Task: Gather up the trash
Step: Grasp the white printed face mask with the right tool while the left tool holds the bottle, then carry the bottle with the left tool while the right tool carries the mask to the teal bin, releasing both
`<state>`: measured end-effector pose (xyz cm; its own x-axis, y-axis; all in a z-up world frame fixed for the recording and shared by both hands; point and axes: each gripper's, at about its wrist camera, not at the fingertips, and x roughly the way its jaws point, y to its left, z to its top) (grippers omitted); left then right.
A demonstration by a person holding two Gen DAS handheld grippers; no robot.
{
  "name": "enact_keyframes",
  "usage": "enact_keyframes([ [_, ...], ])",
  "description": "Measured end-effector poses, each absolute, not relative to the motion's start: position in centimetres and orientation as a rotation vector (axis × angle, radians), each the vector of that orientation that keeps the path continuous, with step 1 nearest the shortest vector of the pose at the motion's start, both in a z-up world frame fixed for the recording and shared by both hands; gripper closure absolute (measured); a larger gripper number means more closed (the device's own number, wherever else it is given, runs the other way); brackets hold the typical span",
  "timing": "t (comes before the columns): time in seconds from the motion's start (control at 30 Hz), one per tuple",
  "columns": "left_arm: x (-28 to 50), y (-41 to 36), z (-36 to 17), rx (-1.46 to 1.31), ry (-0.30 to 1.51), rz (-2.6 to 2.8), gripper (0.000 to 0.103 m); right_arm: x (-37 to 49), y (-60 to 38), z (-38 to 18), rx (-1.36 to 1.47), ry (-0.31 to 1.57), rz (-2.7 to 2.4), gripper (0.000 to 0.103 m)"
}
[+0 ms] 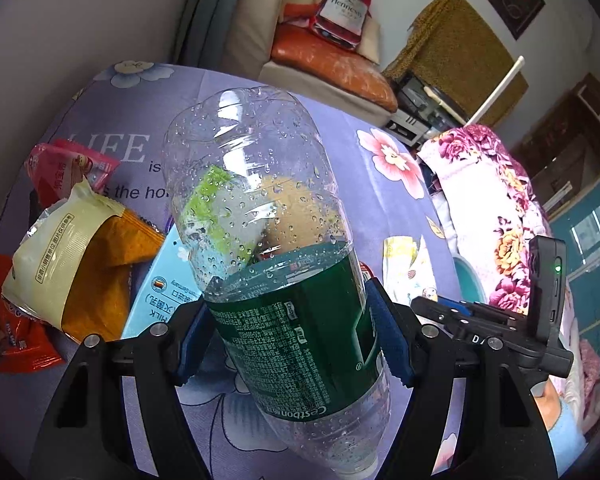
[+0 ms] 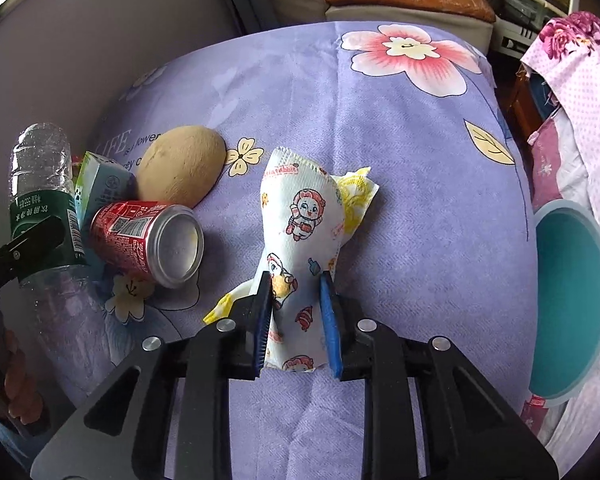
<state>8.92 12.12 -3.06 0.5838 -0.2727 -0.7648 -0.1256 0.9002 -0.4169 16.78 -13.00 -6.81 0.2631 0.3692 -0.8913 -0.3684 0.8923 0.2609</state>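
Note:
My left gripper (image 1: 290, 332) is shut on a clear plastic bottle (image 1: 268, 208) with a green label, held base-forward above the purple cloth; the bottle also shows at the left of the right wrist view (image 2: 40, 184). My right gripper (image 2: 294, 304) is shut on a crumpled cartoon-printed tissue (image 2: 300, 216) that lies on the cloth. A red can (image 2: 148, 236) lies on its side left of the tissue, next to a potato (image 2: 180, 164) and a light blue milk carton (image 2: 100, 184).
Snack wrappers lie at the left in the left wrist view: cream-orange (image 1: 76, 264), pink (image 1: 64, 168), red (image 1: 8, 320). A teal bin (image 2: 568, 304) stands at the table's right edge beside floral fabric (image 1: 496, 208). A sofa (image 1: 324, 52) is behind.

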Motion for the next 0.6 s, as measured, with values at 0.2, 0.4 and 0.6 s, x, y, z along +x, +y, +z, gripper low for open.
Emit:
enact_keyframes([
  [0.2,8.8,11.1,-2.5,-0.431,0.95,-0.111,0.031,16.2,-14.7,-6.0,0.059,1.205,0.513,0.085],
  [0.4,8.8,9.8,-1.6,-0.412,0.944,-0.125,0.031,15.2,-16.7,-4.4,0.112,1.166,0.521,0.094],
  [0.6,9.8,5.6,0.5,-0.342,0.906,-0.173,0.031,14.9,-20.3,-1.9,0.161,1.081,0.47,0.094],
])
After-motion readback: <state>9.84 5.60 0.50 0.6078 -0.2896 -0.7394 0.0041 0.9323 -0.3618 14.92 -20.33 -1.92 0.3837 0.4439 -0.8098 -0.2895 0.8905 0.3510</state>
